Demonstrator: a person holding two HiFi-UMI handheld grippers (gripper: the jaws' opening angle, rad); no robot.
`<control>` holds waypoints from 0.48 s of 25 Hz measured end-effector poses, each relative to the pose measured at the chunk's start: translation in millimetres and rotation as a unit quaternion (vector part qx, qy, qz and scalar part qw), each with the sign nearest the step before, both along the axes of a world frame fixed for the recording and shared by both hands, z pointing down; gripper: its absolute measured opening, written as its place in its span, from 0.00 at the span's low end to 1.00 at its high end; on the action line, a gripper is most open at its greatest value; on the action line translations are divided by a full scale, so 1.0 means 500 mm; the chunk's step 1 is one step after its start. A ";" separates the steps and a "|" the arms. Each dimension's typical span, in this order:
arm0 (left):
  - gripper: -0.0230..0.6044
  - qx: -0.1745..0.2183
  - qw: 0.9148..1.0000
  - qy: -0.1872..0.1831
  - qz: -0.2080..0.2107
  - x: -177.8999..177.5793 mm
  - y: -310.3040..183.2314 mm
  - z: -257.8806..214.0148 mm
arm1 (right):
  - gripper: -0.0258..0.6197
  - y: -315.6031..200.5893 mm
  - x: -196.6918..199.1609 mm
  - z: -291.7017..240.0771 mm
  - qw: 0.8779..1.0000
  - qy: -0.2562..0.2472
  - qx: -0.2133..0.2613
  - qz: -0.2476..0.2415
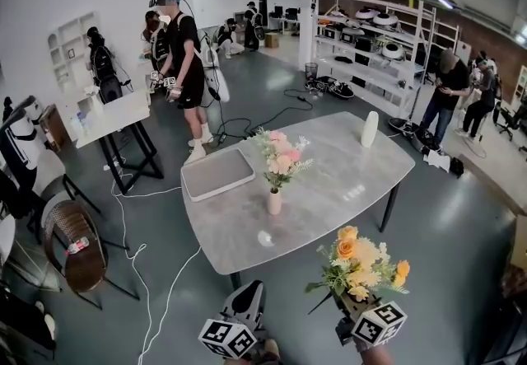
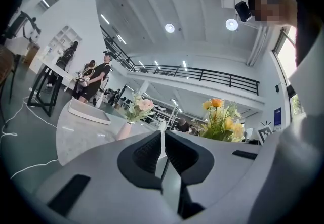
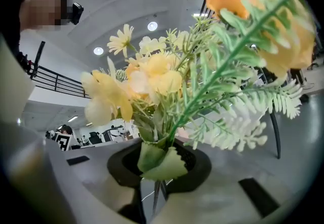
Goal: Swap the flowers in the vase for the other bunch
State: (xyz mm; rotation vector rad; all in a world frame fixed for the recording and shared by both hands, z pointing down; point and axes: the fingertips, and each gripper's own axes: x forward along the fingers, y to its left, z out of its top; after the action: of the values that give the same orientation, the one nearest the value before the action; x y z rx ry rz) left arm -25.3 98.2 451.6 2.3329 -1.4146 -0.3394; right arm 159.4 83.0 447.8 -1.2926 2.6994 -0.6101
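Observation:
A small pale vase (image 1: 274,202) stands mid-table on the grey marble table (image 1: 346,182), holding a pink bunch (image 1: 278,157). My right gripper (image 1: 356,304) is at the bottom right, short of the table's near edge, shut on the stems of a yellow and orange bunch (image 1: 360,260) that stands upright. In the right gripper view that bunch (image 3: 167,81) fills the frame, with its stems pinched low between the jaws of my right gripper (image 3: 158,170). My left gripper (image 1: 247,296), bottom centre, is shut and empty. The left gripper view looks past its closed jaws at the vase (image 2: 124,130) and the pink flowers (image 2: 137,108).
A flat grey tray (image 1: 218,174) lies on the table's left part, a white cylinder (image 1: 370,129) stands at its far right, and a small clear round thing (image 1: 265,237) lies near the front. A wicker chair (image 1: 78,244) and floor cables (image 1: 132,256) are at the left. Several people stand behind.

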 end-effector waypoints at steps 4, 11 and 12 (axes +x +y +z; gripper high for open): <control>0.07 -0.006 1.000 0.006 0.015 -0.023 -0.051 0.009 | 0.16 -0.036 -0.019 0.013 1.000 0.006 -0.009 0.017; 0.07 -0.003 0.998 0.003 0.057 -0.046 -0.125 0.015 | 0.16 -0.108 -0.052 -0.010 0.998 -0.005 0.024 0.065; 0.07 -0.003 0.998 0.001 0.062 -0.050 -0.132 0.017 | 0.16 -0.114 -0.060 -0.014 0.997 -0.005 0.031 0.071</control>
State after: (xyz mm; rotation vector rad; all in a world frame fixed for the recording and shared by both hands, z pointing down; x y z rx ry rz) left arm -50.5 32.1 460.1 2.4008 -1.2601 -0.3020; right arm 129.4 25.8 440.7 -1.4449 2.5684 -0.5114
